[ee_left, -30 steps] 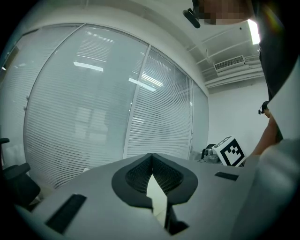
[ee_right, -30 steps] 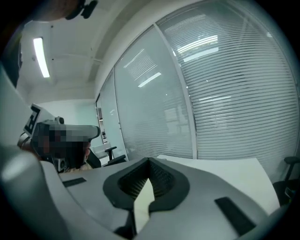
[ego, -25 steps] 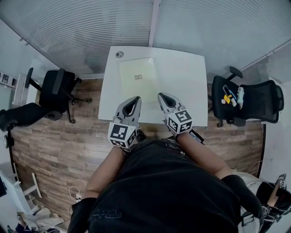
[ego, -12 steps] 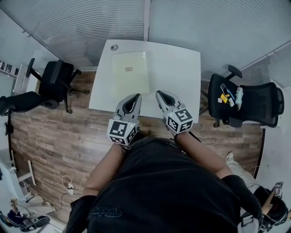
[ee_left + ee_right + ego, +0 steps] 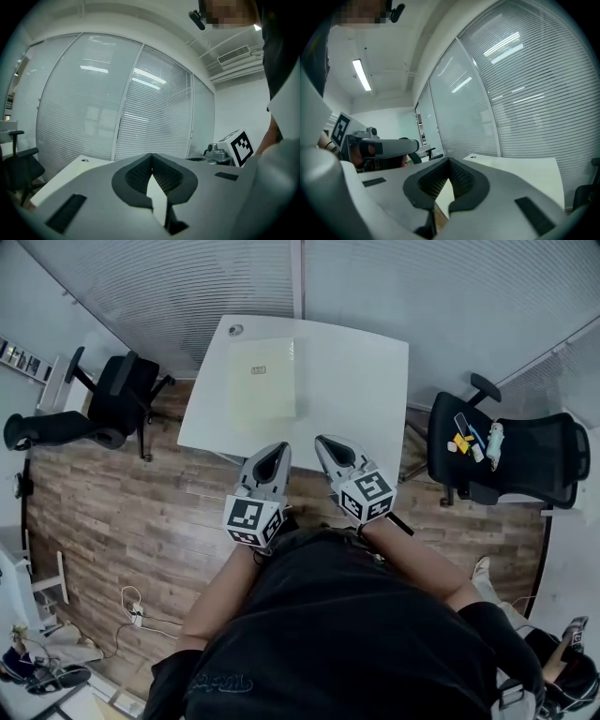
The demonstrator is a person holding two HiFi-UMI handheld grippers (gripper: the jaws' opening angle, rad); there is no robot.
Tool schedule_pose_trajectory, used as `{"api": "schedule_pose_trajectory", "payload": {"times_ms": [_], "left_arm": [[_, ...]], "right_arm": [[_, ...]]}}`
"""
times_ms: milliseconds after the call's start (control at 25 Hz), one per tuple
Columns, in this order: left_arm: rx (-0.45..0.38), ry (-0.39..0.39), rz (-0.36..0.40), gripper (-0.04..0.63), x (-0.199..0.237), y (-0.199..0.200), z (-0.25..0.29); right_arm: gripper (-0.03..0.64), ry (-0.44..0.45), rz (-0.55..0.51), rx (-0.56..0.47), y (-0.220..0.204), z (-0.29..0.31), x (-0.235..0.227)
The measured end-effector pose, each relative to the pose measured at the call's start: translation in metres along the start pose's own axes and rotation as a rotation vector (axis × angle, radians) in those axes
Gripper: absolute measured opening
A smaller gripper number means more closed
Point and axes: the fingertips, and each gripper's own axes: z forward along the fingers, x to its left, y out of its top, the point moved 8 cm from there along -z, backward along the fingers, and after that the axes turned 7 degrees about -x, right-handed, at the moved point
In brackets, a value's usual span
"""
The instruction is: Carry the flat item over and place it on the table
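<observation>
Placing looks done: flat item [image 5: 262, 379] on counter [image 5: 361, 381] at 12 o'clock; left gripper [image 5: 277, 450] & right gripper [image 5: 325, 443] shut, empty. Nxt: prob. back off.

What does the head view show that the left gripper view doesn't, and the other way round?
Head view only: the pale yellow flat sheet lying on the white rectangular table, the wood-plank floor, and the black office chair at right with small items on its seat. Left gripper view only: the white ceiling vent, plus a close look along the left gripper, its jaws shut with nothing between them. Both: the table, the slatted glass wall behind it, and the right gripper.
</observation>
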Motion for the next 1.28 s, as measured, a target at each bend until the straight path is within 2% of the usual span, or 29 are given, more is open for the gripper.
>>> {"api": "schedule_pose_trajectory", "payload": {"times_ms": [200,320,560,1000,1280], "left_arm": [[0.023,0.043,-0.023,0.014,-0.027,-0.016,-0.027],[0.031,0.044,-0.012,0.014,-0.040,-0.019,-0.042],[0.005,0.066,-0.022,0.014,-0.043,-0.018,-0.072],[-0.009,0.008,-0.014,0.014,-0.039,-0.012,-0.115],[0.001,-0.035,0.016,0.014,-0.027,-0.004,-0.176]], "right_arm": [[0.021,0.034,0.004,0.018,-0.009,-0.028,0.012],[0.021,0.037,0.014,0.026,-0.015,-0.041,0.020],[0.021,0.056,-0.010,0.011,-0.014,-0.051,0.050],[0.021,0.022,-0.060,0.007,-0.011,-0.065,0.106],[0.021,-0.008,-0.046,-0.004,-0.024,-0.064,0.169]]}}
